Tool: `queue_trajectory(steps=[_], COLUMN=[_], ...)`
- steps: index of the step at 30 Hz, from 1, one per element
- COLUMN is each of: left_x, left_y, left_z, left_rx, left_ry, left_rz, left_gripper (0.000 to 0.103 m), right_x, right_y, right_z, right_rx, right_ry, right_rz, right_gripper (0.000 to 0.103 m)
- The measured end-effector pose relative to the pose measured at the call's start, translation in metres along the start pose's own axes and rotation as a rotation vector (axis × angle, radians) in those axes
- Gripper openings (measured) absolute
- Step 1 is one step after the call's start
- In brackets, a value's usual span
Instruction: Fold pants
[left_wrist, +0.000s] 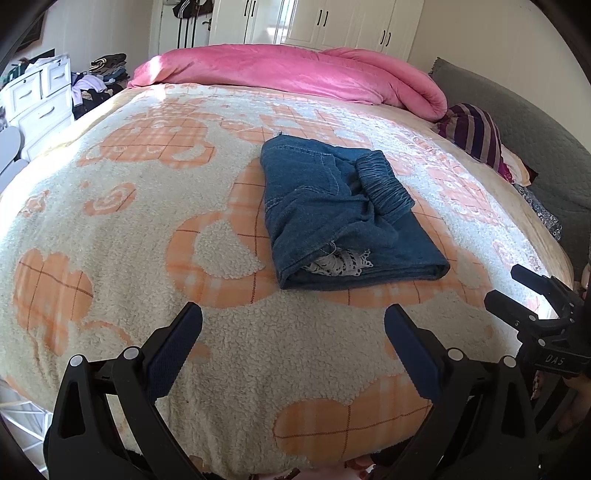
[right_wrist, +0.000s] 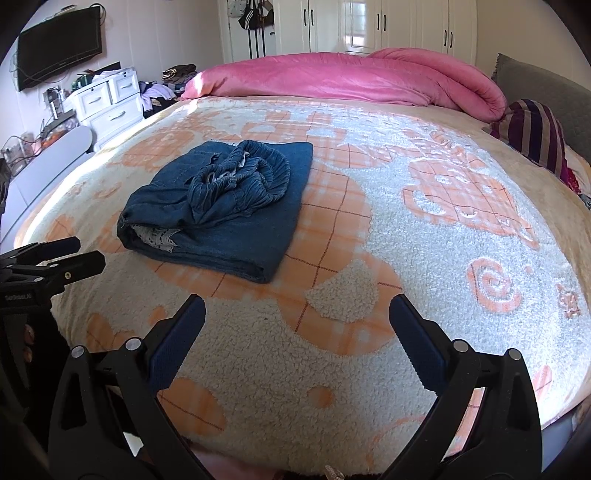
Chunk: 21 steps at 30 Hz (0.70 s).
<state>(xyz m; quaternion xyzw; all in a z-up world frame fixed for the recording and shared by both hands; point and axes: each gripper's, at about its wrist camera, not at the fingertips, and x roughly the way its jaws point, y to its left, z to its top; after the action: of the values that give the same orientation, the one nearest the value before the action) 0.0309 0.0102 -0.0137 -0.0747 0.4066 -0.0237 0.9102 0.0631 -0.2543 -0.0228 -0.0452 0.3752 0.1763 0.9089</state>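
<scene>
Blue denim pants (left_wrist: 340, 210) lie folded into a compact rectangle on the fleece bedspread (left_wrist: 110, 221), with the elastic waistband bunched on top and a bit of white lace showing at the near edge. In the right wrist view the pants (right_wrist: 221, 206) sit left of centre. My left gripper (left_wrist: 293, 321) hovers open over the bedspread, short of the pants, holding nothing. My right gripper (right_wrist: 297, 314) is open too, empty, to the right of the pants. Each gripper shows at the edge of the other's view.
A rolled pink duvet (left_wrist: 295, 74) lies across the far end of the bed. A striped cushion (left_wrist: 476, 133) and a grey headboard (left_wrist: 535, 122) are on the right. White drawers (right_wrist: 107, 103) and piled clothes stand left of the bed, wardrobes behind.
</scene>
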Motion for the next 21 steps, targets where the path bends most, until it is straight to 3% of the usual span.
queue_trajectory(steps=[21], left_x=[0.0], left_y=[0.0032], left_z=[0.0017], left_rx=[-0.012], left_ry=[0.003], left_rz=[0.0], left_gripper=[0.099], right_x=[0.0006], right_y=[0.0002], right_z=[0.0007], right_rx=[0.002], right_ry=[0.004], right_rz=[-0.011], right_gripper=[0.094])
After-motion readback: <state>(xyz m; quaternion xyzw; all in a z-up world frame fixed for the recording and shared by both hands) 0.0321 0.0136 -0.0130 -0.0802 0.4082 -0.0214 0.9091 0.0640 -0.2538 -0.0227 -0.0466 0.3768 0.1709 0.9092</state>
